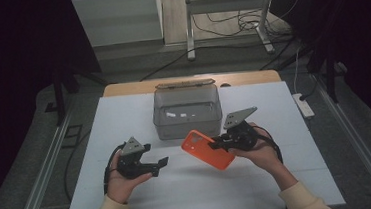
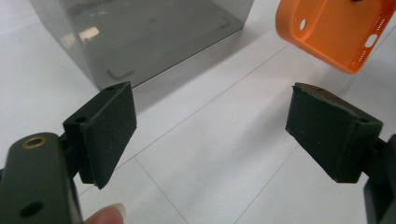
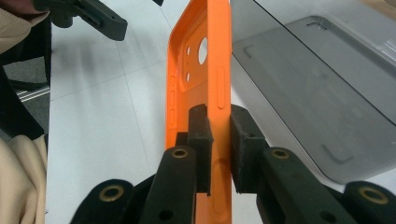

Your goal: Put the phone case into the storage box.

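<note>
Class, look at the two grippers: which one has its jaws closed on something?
The right gripper: its jaws pinch the edge of the orange phone case. The left gripper has its jaws wide apart with nothing between them.

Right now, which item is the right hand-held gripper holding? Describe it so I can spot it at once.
Start at the white table and find the grey translucent box at its far middle. Just in front of the box, the right hand-held gripper is clamped on an orange phone case, held off the surface. It is the one bright orange thing, with round camera cut-outs.
</note>
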The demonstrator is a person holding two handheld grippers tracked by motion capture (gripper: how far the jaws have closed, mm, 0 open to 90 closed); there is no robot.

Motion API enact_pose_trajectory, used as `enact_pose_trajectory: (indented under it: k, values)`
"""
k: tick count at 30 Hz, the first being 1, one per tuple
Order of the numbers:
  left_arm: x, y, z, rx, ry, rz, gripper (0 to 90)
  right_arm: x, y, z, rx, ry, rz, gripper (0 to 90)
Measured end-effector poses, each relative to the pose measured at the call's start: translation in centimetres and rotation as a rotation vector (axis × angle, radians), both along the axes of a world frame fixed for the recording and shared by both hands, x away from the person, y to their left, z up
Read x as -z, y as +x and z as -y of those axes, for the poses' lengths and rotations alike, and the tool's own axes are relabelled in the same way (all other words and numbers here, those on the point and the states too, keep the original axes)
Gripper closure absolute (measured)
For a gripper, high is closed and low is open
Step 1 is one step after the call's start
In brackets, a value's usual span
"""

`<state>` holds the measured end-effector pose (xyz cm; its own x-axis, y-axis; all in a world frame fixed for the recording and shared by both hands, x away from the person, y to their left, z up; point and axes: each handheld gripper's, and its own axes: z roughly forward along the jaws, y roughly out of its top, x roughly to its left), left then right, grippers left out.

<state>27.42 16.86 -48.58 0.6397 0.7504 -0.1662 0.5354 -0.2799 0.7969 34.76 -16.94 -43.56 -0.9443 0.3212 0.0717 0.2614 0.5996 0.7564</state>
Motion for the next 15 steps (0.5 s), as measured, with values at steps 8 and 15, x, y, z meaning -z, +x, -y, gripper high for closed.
enact_pose_trajectory:
  k: [8,15]
  values:
    - [0.7,-0.4,-0.8,-0.011,0.006,0.016,16.1,0.0,0.0,0.1,0.01,-0.003,0.005,80.4]
    - [2.1,-0.7,-1.7,-0.037,0.029,0.0,16.1,-0.1,0.1,0.2,0.023,-0.001,0.012,80.4]
